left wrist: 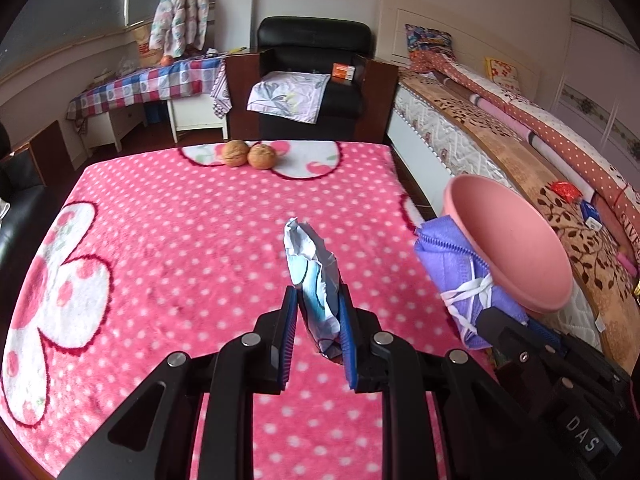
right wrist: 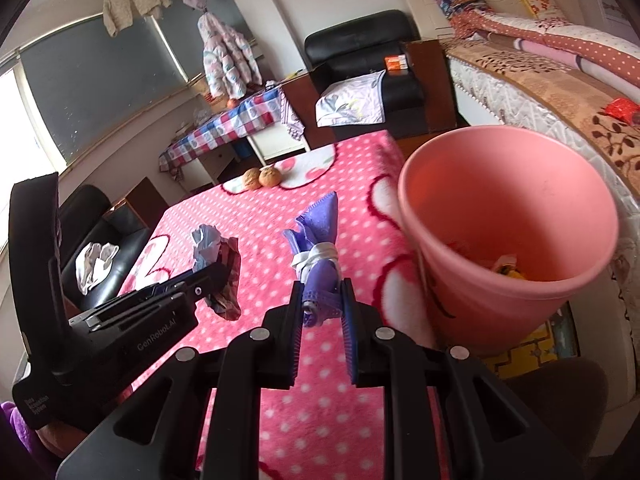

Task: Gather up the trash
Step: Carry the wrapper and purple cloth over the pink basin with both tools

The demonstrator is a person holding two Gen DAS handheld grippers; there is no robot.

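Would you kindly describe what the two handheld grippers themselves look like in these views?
Both are matte black, angular frames with round silver bolt heads. Each gripper, left and right, has two flat fingers lined with ribbed blue pads. The left one's body carries white "GenRobot.AI" lettering; the right one's shows "DAS". No cables or sleeves are visible.

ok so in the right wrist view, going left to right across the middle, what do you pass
left tool holding a crumpled blue-white wrapper → purple face mask clamped in the right tool → pink trash bin, some trash already in its bottom → bed at the far right
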